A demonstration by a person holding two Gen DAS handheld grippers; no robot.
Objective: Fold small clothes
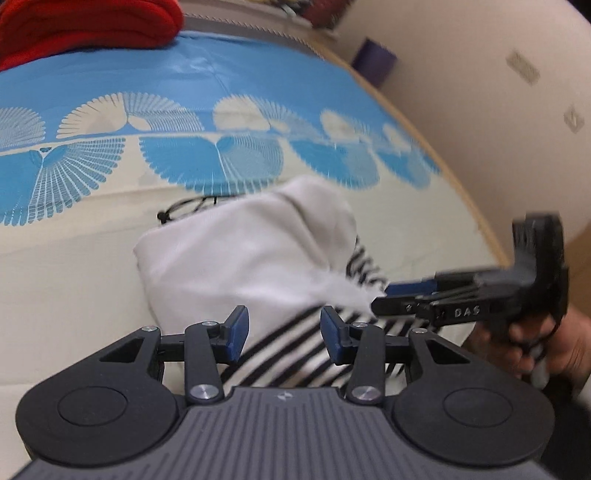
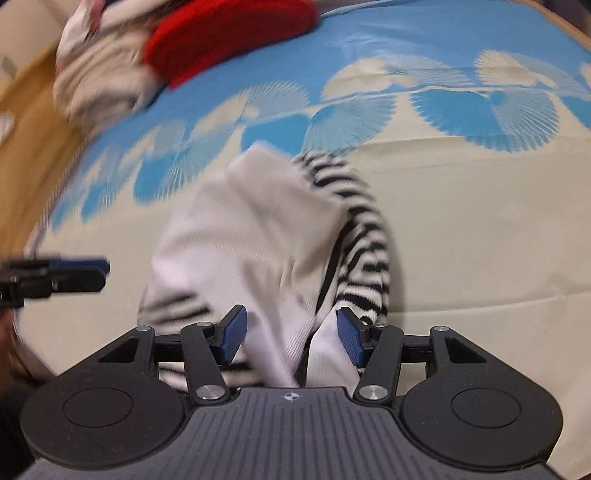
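Note:
A small white garment with black stripes (image 1: 240,258) lies bunched on the cream and blue patterned sheet; it also shows in the right wrist view (image 2: 258,240). My left gripper (image 1: 284,334) is open, its blue pads just over the garment's striped near edge. My right gripper (image 2: 291,336) is open, with white cloth lying between its pads but not clamped. In the left wrist view the right gripper (image 1: 388,295) reaches in from the right at the garment's edge. In the right wrist view the left gripper's fingers (image 2: 74,273) show at the left.
A red garment (image 1: 85,26) lies at the far end of the bed, next to a striped pale bundle (image 2: 99,74). A pair of glasses (image 1: 192,206) rests just behind the white garment. A wooden bed edge (image 1: 424,129) and a wall run along the right.

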